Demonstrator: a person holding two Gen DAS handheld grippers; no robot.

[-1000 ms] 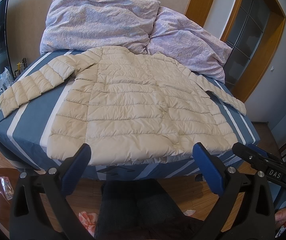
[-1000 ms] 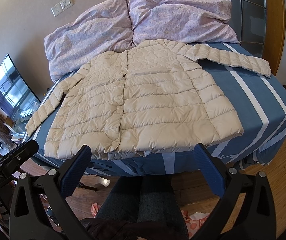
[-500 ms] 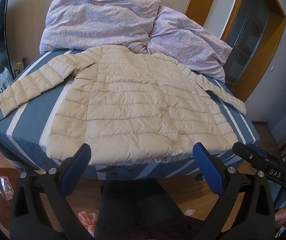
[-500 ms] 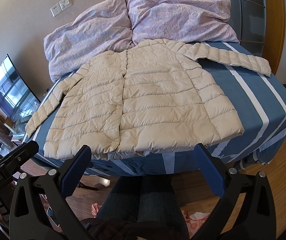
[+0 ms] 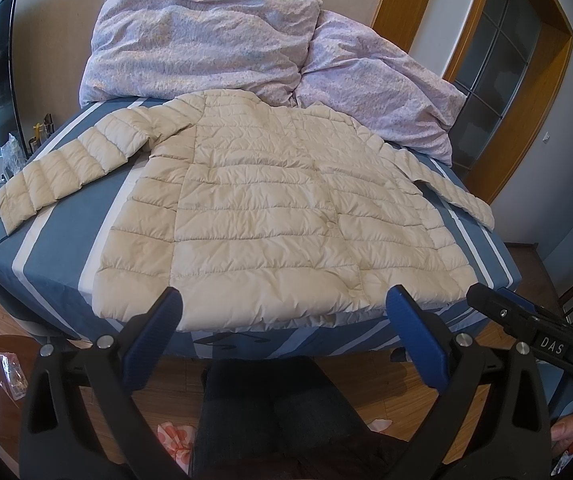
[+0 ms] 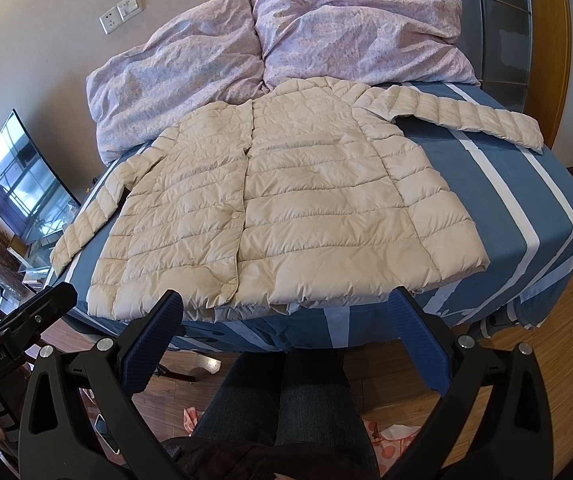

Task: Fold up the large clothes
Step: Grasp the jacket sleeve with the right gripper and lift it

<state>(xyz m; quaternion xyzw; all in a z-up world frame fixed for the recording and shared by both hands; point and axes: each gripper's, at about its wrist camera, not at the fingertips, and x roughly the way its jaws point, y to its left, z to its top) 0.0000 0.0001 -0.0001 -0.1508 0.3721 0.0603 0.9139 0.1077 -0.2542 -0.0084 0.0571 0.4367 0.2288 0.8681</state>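
Left gripper (image 5: pixel 284 312): fingers spread wide, nothing between them, touching nothing. It hangs short of the bed's near edge, above the person's legs (image 5: pixel 274 408) and the wood floor (image 5: pixel 378 376). Right gripper (image 6: pixel 286 312): same, wide apart, empty, no contact. Each one's body shows at the edge of the other's view.

Past the tips, the cream puffer jacket (image 5: pixel 270 220) lies flat on the blue striped bed (image 6: pixel 526 208), front up, hem at the near edge, both sleeves spread outward. Behind the collar, a crumpled lilac duvet (image 5: pixel 214 52) against the wall.
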